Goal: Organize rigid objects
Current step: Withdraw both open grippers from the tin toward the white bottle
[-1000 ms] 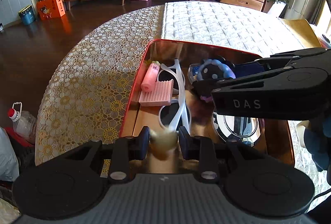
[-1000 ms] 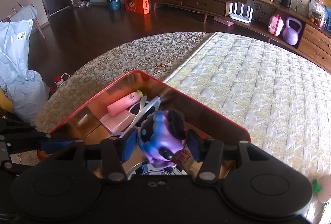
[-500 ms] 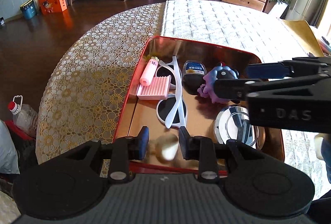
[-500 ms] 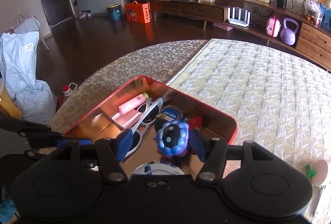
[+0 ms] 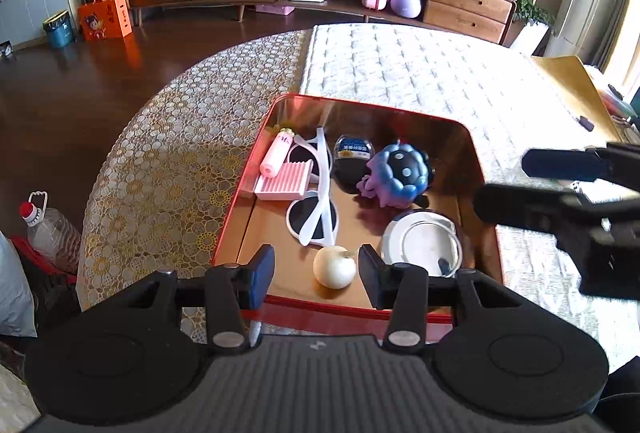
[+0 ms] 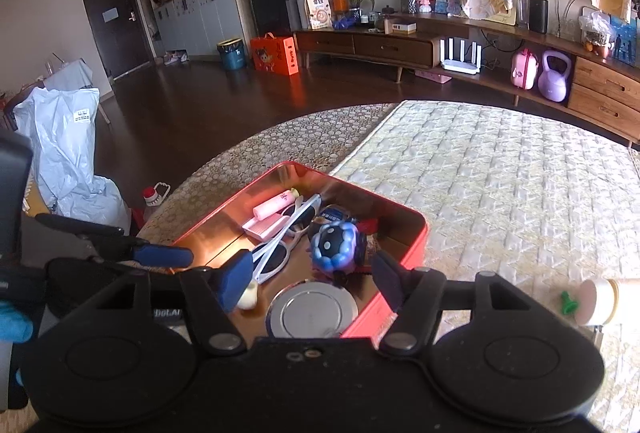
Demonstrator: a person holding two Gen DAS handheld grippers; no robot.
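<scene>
Left gripper (image 5: 316, 269) fingers just parted, garlic bulb (image 5: 334, 267) loose at the tin (image 5: 478, 161)'s near edge; light, round, rolls—pinch its sides. Right gripper (image 6: 310, 279) opening, empty.

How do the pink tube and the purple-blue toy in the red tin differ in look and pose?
The pink tube is slim, smooth and one colour; the purple-blue toy is bulbous, knobbly and dark-faced with pale dots. The tube lies flat at the tin's far left, partly over the pink ribbed block; the toy sits mid-right, beside the silver round lid. Both rest in the red tin, free of either tool.
</scene>
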